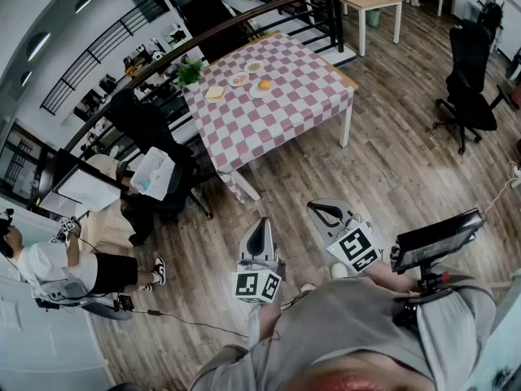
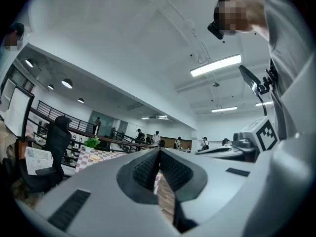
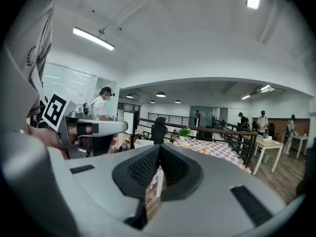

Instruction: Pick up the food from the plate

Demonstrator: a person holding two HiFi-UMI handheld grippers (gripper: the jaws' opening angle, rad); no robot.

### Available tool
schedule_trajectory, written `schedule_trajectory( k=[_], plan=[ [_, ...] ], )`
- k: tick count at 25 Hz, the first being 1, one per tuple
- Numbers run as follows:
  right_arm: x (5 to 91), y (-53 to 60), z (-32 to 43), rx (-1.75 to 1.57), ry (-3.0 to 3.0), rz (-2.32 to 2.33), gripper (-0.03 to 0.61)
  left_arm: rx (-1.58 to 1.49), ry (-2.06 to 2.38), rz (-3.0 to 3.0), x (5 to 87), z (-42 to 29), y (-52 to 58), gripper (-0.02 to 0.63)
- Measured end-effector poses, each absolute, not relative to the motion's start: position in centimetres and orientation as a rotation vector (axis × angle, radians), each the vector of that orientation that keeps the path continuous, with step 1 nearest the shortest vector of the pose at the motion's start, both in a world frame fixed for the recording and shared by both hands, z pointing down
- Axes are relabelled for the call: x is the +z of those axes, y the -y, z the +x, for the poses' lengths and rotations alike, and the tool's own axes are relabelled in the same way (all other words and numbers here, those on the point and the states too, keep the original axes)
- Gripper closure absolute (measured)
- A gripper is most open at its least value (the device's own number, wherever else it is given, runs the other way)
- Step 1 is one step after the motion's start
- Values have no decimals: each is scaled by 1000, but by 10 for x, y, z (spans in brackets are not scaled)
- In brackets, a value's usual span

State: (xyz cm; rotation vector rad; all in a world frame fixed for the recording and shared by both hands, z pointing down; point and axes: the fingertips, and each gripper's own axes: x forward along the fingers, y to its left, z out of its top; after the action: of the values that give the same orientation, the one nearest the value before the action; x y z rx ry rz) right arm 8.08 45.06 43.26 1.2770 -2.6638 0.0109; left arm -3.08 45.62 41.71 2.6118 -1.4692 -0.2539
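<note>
The table (image 1: 281, 108) with the red-and-white checked cloth stands far ahead across the wooden floor. On it are small plates of food: a yellow piece (image 1: 216, 93), an orange piece (image 1: 264, 84) and two more plates (image 1: 238, 79) behind them. My left gripper (image 1: 261, 221) and right gripper (image 1: 313, 208) are held close to my body, well short of the table. Both are shut with nothing between their pads. The left gripper view shows the left gripper (image 2: 159, 149) tilted upward, with the table (image 2: 91, 158) far off at the left. In the right gripper view the right gripper (image 3: 159, 147) points toward the table (image 3: 217, 149).
A black chair (image 1: 155, 165) with a paper on it stands at the table's near left corner. A potted plant (image 1: 190, 72) sits on the table's far corner by the railing (image 1: 244, 15). An office chair (image 1: 472, 80) is at the right. A person (image 1: 57, 267) sits at lower left; a cable (image 1: 187, 320) crosses the floor.
</note>
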Motion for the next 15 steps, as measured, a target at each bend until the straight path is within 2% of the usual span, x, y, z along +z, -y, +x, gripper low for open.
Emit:
schedule_trajectory(
  k=[15],
  plan=[
    [441, -470, 124, 142, 2660, 1343, 563, -220, 1586, 2606, 410, -6, -479, 604]
  ],
)
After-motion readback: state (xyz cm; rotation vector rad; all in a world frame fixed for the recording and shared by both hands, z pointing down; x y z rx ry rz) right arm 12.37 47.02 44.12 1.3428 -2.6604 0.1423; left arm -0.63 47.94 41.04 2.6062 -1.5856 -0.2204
